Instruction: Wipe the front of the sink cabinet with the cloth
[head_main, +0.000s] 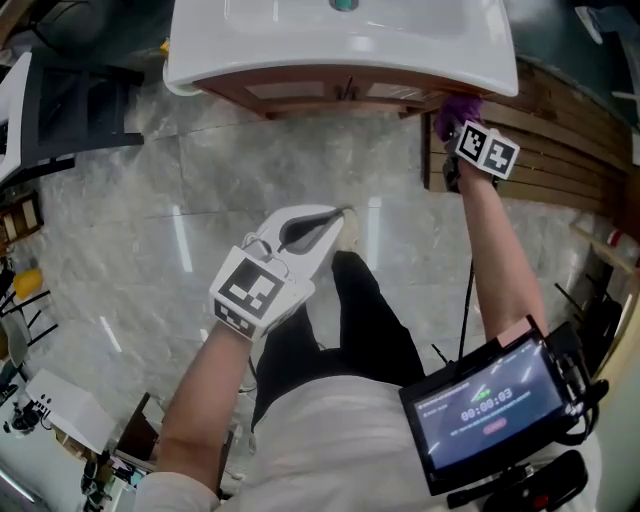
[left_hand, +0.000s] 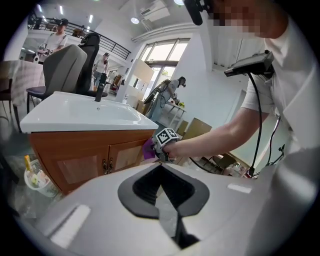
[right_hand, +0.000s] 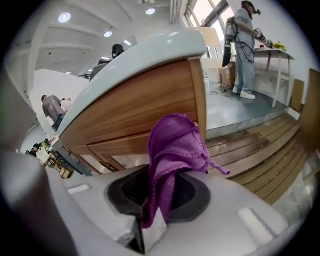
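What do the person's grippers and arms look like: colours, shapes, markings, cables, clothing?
The left gripper and right gripper are white shells with dark-lined jaw openings, each bearing a cube of black-and-white square markers. A black cable runs along the right arm toward a screen unit. Sleeves: short, white.

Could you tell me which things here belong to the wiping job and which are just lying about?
In the job: purple cloth, right gripper holding it, sink cabinet.
Lying about: tub on the floor, grey office chair, left gripper, shut and empty.
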